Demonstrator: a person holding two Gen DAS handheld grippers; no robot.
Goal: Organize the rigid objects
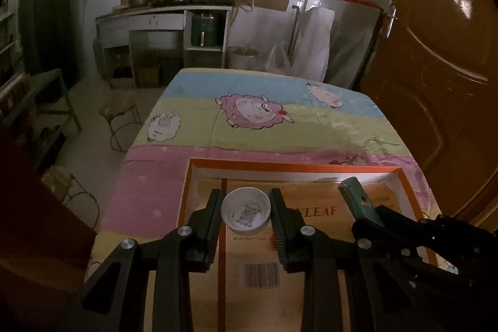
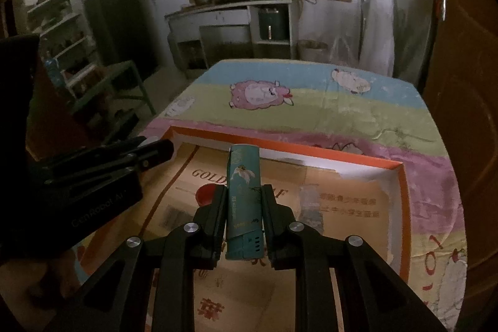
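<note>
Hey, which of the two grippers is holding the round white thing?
The left gripper holds the white cap, its open side facing the camera with a QR code inside. The right gripper instead holds a long teal lighter.

"LEAF" is printed in red-brown capitals on the cardboard liner point(image 1: 311, 226) of the orange-rimmed box, right of centre in the left wrist view, with a barcode point(image 1: 260, 275) lower down; "GOLD" is read on the same liner point(image 2: 199, 175) in the right wrist view. "CenRobot AI" is marked on the left gripper point(image 2: 96, 212) body at lower left, and a QR code is seen inside the white cap point(image 1: 246, 213).
</note>
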